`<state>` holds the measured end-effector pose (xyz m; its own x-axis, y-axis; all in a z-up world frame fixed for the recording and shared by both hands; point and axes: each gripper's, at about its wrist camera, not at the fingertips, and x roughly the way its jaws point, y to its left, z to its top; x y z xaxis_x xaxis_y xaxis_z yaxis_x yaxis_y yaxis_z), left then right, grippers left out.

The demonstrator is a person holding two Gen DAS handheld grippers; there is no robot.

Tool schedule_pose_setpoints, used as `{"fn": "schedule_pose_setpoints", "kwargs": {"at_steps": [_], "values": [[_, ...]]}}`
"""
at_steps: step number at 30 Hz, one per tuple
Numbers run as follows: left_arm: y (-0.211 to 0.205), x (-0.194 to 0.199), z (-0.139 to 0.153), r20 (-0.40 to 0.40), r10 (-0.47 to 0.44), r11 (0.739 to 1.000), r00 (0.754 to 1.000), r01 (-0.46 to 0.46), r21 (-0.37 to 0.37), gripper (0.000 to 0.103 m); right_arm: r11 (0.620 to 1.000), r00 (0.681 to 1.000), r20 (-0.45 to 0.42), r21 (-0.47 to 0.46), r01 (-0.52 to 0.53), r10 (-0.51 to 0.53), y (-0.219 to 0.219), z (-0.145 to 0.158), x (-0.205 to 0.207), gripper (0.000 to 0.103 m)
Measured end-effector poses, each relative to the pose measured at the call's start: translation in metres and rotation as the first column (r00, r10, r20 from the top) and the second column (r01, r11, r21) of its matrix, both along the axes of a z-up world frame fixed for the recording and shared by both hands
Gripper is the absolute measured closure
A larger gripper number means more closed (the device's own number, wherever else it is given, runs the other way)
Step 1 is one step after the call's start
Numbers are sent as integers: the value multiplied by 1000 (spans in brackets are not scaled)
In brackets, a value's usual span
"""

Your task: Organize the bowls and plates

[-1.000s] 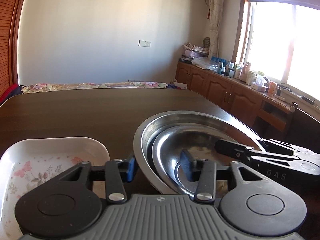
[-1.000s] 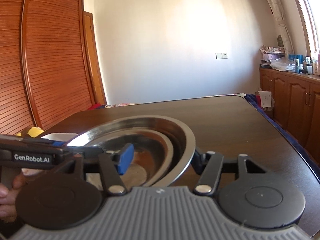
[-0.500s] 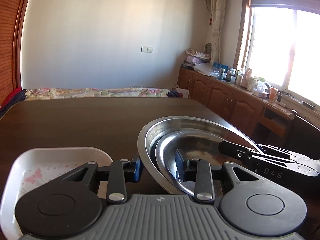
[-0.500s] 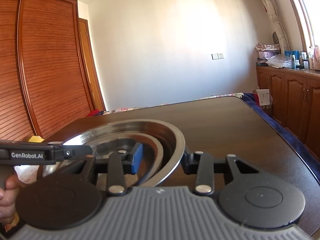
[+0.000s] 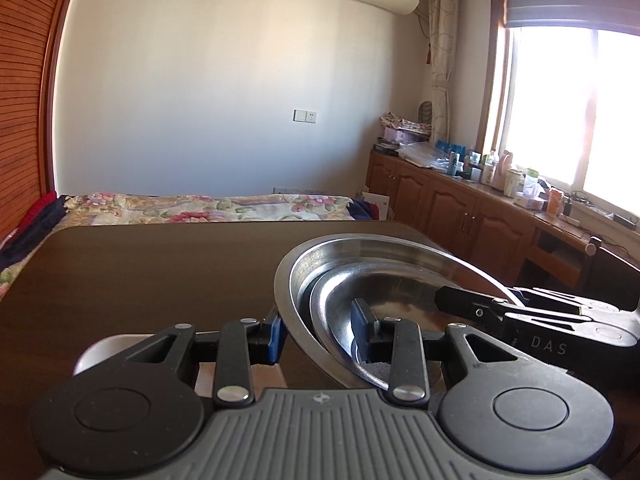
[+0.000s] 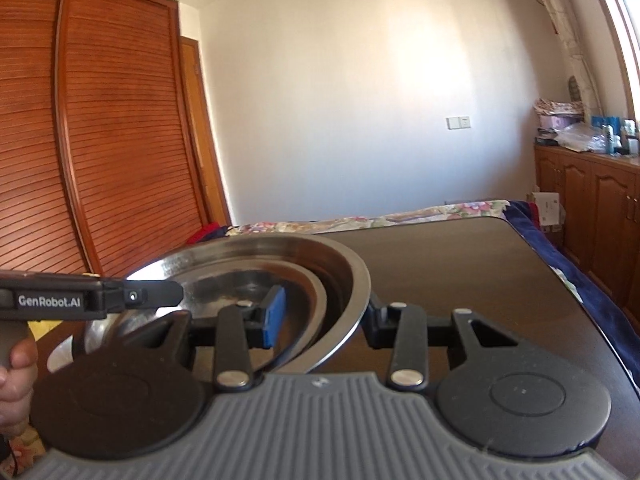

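Observation:
A large steel bowl (image 5: 360, 248) with a smaller steel bowl (image 5: 400, 300) nested inside is held over the dark table. My left gripper (image 5: 320, 334) is shut on the stack's left side, one blue pad outside the large bowl and one inside the smaller. In the right wrist view the large bowl (image 6: 280, 248) and the inner bowl (image 6: 240, 284) show again. There my right gripper (image 6: 324, 320) is shut on the right side in the same way. Each gripper also shows in the other's view: the right gripper (image 5: 520, 312) and the left gripper (image 6: 80, 300).
A white floral tray (image 5: 100, 348) lies on the dark wooden table (image 5: 160, 272) below my left gripper, mostly hidden. A hand (image 6: 16, 380) holds the left gripper's handle. A flowered bedspread (image 5: 200, 204) lies beyond the table, wooden cabinets (image 5: 460, 208) on the right, a slatted wardrobe (image 6: 100, 140) on the left.
Both grippers' jaws have drawn in onto the bowls' rims. The left gripper and the stack have risen, so the white tray has sunk largely out of sight.

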<state>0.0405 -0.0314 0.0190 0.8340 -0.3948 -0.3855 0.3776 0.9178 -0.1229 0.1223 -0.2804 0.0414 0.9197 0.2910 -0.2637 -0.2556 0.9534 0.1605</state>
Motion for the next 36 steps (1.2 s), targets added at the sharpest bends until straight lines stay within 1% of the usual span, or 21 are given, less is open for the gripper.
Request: {"fn": "schedule_pose_setpoints", "kwargs": {"at_steps": [6, 10, 22, 26, 31, 36], "values": [[15, 5, 5, -6, 19, 1000, 1000, -19, -7, 67, 1000, 1000, 2, -1, -29, 29, 8, 5, 6, 61], [27, 6, 9, 6, 32, 999, 999, -32, 0, 67, 999, 999, 4, -8, -48, 48, 18, 9, 10, 61], [77, -8, 15, 26, 91, 996, 996, -91, -6, 67, 993, 993, 6, -20, -120, 120, 61, 14, 13, 61], [91, -11, 12, 29, 114, 993, 993, -113, -22, 67, 989, 990, -4, -35, -144, 144, 77, 14, 13, 61], [101, -13, 5, 13, 127, 991, 992, -127, -36, 67, 985, 986, -10, -54, -167, 166, 90, 14, 10, 61], [108, -17, 0, 0, 137, 990, 991, -137, -22, 67, 980, 982, -33, -77, -185, 183, 97, 10, 9, 61]]}}
